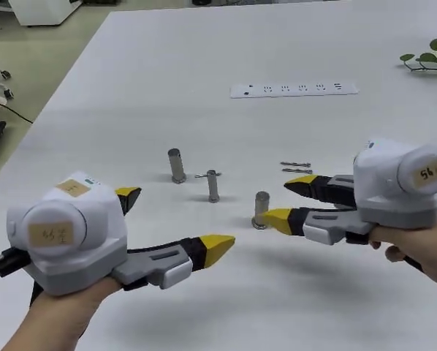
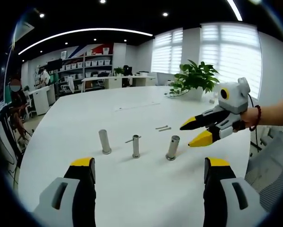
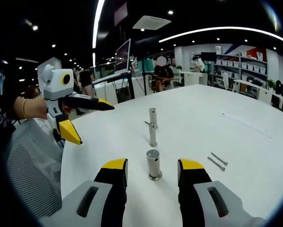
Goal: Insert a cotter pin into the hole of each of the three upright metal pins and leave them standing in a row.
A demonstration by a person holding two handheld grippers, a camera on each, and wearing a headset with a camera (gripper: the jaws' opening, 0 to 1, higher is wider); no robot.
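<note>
Cotter pin (image 1: 202,175) crosses the middle of 3 upright metal pins (image 1: 213,189); 2 loose cotter pins (image 1: 296,167) lie on the counter (image 1: 204,80); left gripper (image 1: 178,219) and right gripper (image 1: 279,200) gape.

We read a handwritten "56" on the tan sticker (image 1: 423,173) stuck to the round end of the white-and-grey right gripper (image 1: 277,199). The matching tan sticker (image 1: 50,234) on the left gripper (image 1: 182,216) seems to begin "55", but the rest is too blurred for us to make out.
</note>
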